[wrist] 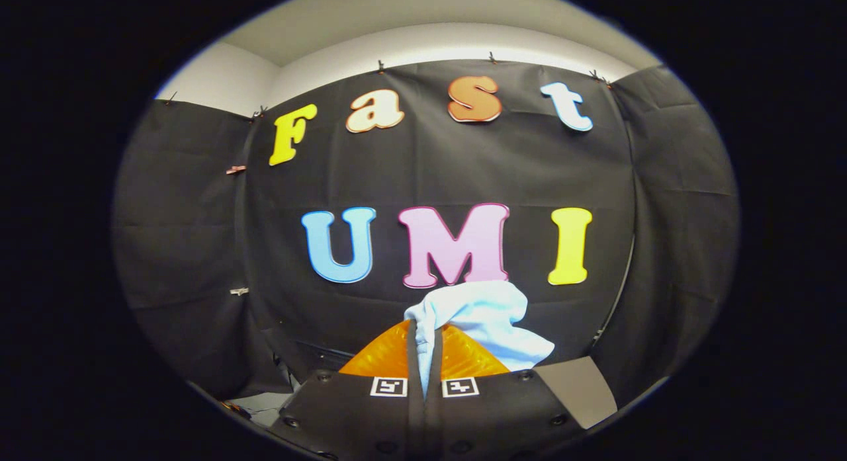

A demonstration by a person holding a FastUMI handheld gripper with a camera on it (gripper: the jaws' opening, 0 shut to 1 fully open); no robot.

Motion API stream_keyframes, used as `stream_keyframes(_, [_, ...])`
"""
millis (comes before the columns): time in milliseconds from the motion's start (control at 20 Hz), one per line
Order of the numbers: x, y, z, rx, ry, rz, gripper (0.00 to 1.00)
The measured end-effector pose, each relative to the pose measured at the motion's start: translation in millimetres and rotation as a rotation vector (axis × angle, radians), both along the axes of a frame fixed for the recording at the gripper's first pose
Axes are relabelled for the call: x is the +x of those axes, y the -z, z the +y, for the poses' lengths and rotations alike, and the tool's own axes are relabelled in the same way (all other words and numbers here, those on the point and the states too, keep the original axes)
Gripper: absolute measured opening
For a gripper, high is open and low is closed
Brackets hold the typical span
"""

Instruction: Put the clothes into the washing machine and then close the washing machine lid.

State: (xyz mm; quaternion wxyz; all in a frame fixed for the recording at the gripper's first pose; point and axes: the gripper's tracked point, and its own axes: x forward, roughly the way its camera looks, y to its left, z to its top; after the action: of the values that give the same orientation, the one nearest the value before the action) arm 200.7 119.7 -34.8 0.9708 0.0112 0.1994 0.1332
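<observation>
From the gripper view, the gripper (pixel 424 345) had its two fingers squeezed nearly together, pinching a fold of the white cloth (pixel 480 315) right between them. The rest of that cloth bunched up just ahead of the fingertips and flopped over to the right, lifted up in front of the booth's black wall (pixel 198 216). Couldn't make out a washing machine.

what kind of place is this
Probably a recording booth set up indoors: black cloth clipped up as walls, a plain white wall above it. The gripper is shut on a white cloth.
</observation>
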Motion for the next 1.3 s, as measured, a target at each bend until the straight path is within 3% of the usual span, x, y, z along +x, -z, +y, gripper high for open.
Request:
stream_keyframes(700, [-17.2, 105.2, 184.1, 0.116, -0.356, 0.167, 0.05])
stream_keyframes(1300, [-37.8, 315.3, 226.8, -0.007, -0.469, 0.542, 0.05])
